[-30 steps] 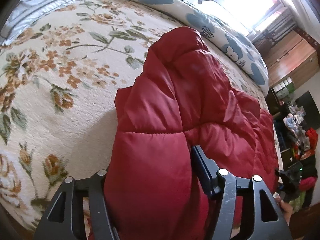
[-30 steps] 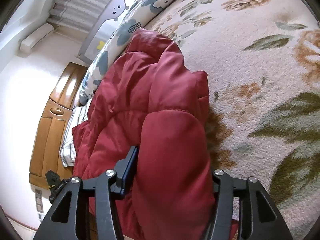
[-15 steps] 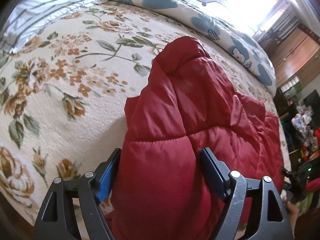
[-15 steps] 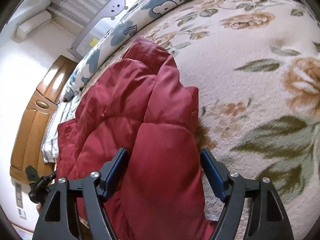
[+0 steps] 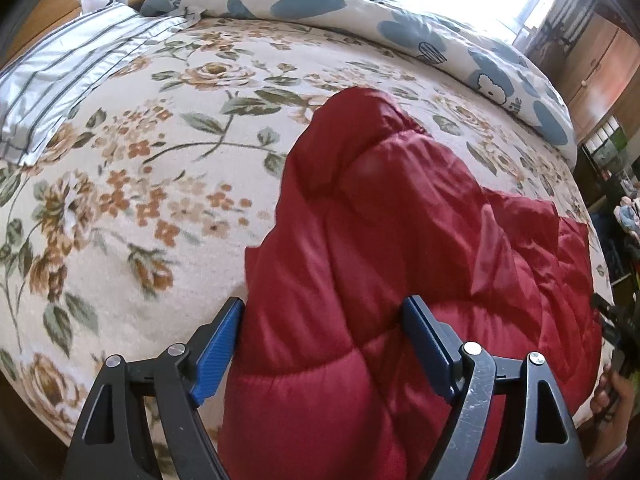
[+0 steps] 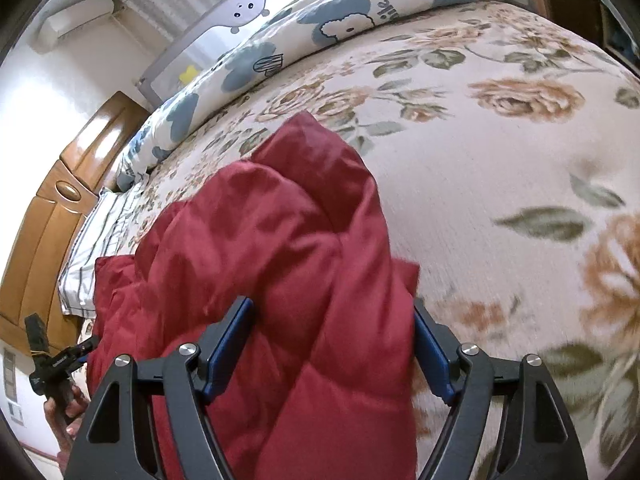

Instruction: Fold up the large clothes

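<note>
Red quilted jacket (image 5: 360, 272) lies on the floral bed (image 5: 120, 208) in the left wrist view, its long axis running from six toward twelve o'clock. Left tongs (image 5: 324, 344) stand wide, straddling the puffy hem, gripping nothing. In the right wrist view the jacket (image 6: 280, 260) points toward eleven; right tongs (image 6: 332, 348) likewise gape around its padded edge, released.

Bed w/ floral cover (image 5: 132, 216): red puffer jacket (image 5: 360, 280) on it, blue-print duvet (image 5: 360, 12) + striped pillow (image 5: 60, 76) at edges.
</note>
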